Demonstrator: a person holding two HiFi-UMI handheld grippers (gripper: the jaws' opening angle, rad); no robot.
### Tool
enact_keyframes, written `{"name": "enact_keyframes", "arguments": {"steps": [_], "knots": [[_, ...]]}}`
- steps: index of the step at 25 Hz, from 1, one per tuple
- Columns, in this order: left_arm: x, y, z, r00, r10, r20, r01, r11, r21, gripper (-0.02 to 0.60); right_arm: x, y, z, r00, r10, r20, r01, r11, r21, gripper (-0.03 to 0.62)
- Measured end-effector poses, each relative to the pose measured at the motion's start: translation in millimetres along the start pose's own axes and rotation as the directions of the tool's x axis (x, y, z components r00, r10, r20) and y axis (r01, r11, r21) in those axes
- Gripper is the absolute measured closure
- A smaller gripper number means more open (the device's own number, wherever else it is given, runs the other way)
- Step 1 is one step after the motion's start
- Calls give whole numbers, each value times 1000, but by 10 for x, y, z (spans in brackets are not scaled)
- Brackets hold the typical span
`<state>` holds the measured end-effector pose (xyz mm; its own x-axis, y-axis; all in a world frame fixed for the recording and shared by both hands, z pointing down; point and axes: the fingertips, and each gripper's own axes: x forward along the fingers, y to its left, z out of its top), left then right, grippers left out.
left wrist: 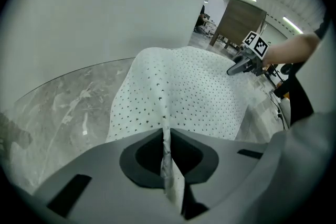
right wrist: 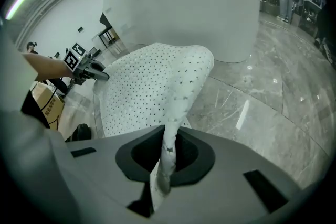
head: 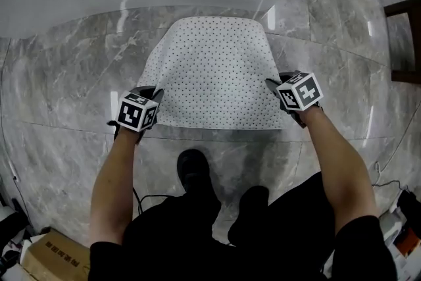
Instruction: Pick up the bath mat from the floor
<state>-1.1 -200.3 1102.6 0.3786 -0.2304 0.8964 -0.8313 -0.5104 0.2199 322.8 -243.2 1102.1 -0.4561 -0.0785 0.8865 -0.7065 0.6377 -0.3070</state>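
Our left gripper (left wrist: 165,136) and right gripper (right wrist: 169,132) clench the white black-dotted fabric bath mat's (head: 214,72) near corners, lifting them; its far edge seemingly lies on the grey marble floor (head: 66,89).

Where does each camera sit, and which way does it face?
Head view: on the head, facing steeply down at the bath mat on the marble floor; forearms, legs and shoes show.
Left gripper view: on the left gripper, along jaws shut on the mat, toward the right gripper.
Right gripper view: on the right gripper, jaws shut on the mat, toward the left one.
Shared: all see the mat.
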Motion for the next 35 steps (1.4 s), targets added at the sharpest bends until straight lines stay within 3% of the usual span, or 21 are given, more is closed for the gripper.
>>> {"name": "enact_keyframes", "arguments": {"steps": [5, 12, 16, 26, 31, 35], "knots": [[-68, 5, 92, 999, 31, 31, -32, 999, 23, 549, 4, -56, 75, 1000, -9, 16, 9, 1000, -3, 556], [-151, 35, 288, 991, 81, 110, -80, 997, -8, 549, -24, -109, 226, 998, -39, 50, 39, 999, 7, 556], [-199, 23, 392, 990, 77, 118, -72, 996, -46, 548, -27, -58, 353, 997, -56, 55, 57, 998, -7, 556], [-443, -157, 768, 983, 88, 164, -82, 996, -42, 546, -97, -39, 657, 991, -94, 94, 91, 995, 37, 556], [-807, -225, 898, 975, 104, 198, -88, 992, -85, 546, -320, 122, 760, 985, -112, 131, 107, 993, 45, 556], [-1364, -401, 967, 973, 108, 206, -79, 987, -142, 546, -822, 496, 844, 981, -127, 150, 117, 990, 73, 556]]}}
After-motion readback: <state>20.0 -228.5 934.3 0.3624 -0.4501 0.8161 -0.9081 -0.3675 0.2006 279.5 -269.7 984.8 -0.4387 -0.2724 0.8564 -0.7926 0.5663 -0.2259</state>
